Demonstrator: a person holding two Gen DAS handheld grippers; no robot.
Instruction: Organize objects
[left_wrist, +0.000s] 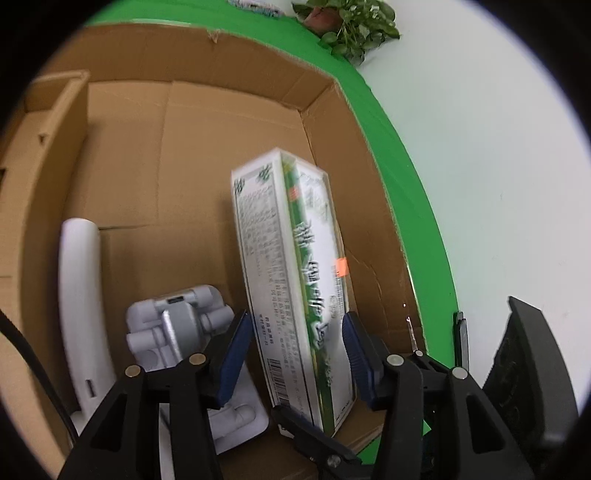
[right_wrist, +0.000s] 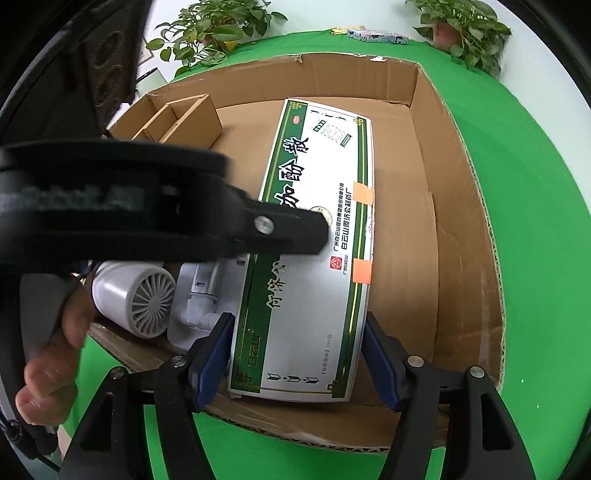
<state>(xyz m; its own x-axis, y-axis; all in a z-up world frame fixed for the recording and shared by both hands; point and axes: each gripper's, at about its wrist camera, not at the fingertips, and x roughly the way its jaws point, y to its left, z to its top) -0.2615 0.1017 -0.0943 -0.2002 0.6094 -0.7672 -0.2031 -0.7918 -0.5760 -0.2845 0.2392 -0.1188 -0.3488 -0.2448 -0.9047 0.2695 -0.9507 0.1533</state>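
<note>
A long white and green medicine box (right_wrist: 314, 236) lies inside an open cardboard box (right_wrist: 469, 206). In the left wrist view the medicine box (left_wrist: 295, 280) stands between the blue pads of my left gripper (left_wrist: 297, 350), tilted on its edge. My right gripper (right_wrist: 299, 350) straddles the near end of the medicine box, pads close to both sides with a small gap on the right. The left gripper body (right_wrist: 147, 206) crosses over the box in the right wrist view.
A white hair dryer (right_wrist: 133, 295) and a grey plastic part (left_wrist: 173, 325) lie left of the medicine box. A small cardboard divider (right_wrist: 181, 118) sits in the far left corner. The box rests on a green cloth (right_wrist: 535, 184). Potted plants (right_wrist: 218, 29) stand behind.
</note>
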